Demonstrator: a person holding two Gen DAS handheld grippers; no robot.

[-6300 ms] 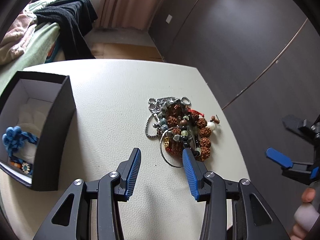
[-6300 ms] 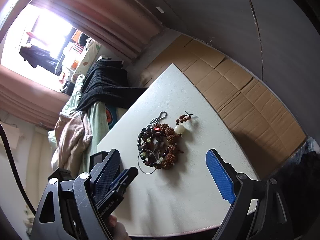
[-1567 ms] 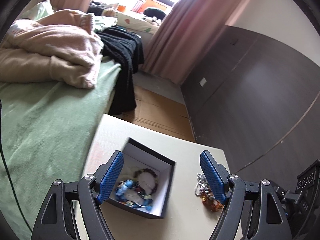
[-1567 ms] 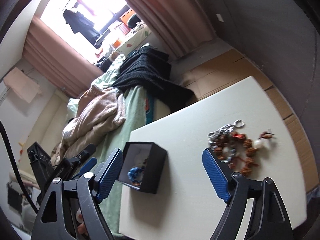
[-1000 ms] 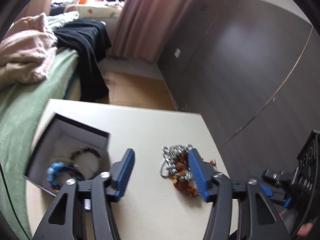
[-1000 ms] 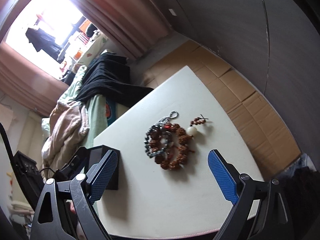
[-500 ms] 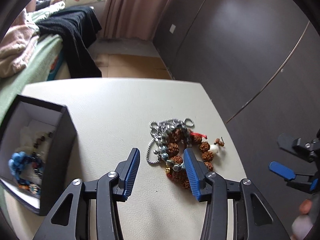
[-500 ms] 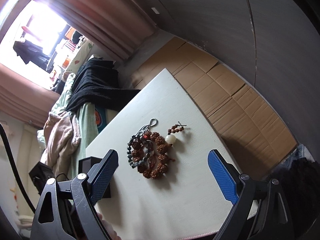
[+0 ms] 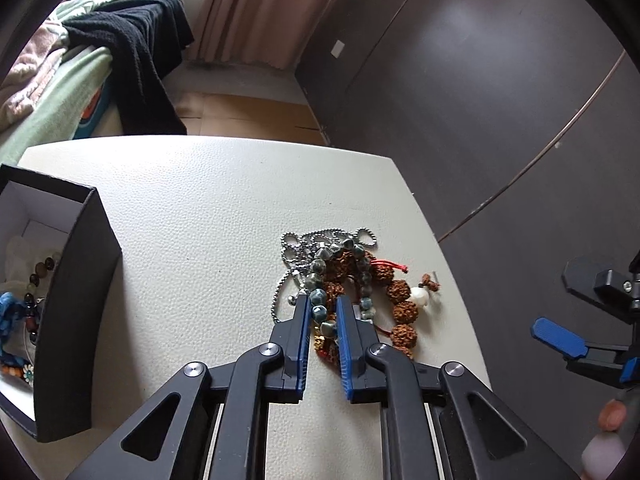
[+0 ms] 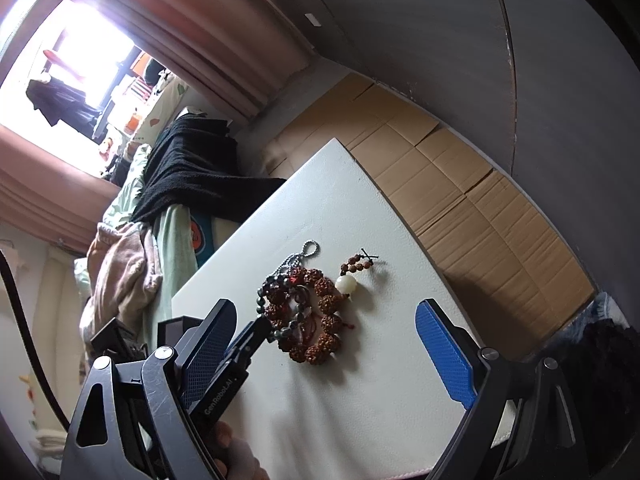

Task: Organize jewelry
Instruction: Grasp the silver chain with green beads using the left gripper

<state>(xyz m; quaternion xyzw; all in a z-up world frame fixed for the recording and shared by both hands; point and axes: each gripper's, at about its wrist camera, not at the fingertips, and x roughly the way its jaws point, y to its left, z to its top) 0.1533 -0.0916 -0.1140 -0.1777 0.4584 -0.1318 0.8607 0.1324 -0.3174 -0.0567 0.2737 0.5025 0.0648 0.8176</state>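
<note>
A jewelry pile lies on the white table [image 9: 208,208]: a grey-green bead bracelet [image 9: 320,304], a brown seed-bead bracelet [image 9: 400,308] with a white bead, and a silver ball chain [image 9: 304,244]. My left gripper [image 9: 322,308] has its jaws closed onto the grey-green bead bracelet at the pile's near edge. The pile also shows in the right wrist view [image 10: 312,312]. My right gripper [image 10: 324,340] is wide open and empty, held above the table's near right side. A black box [image 9: 76,300] at the left holds bracelets.
A bed with green sheet, pink blanket and black garment [image 9: 136,52] lies beyond the table's far left. A dark wall [image 9: 480,100] stands on the right. Cardboard covers the floor [image 10: 460,200] past the table's far edge.
My left gripper has come down to the pile and its jaws have closed from half-open onto the grey-green beads. The right gripper has stayed open, shifting slightly.
</note>
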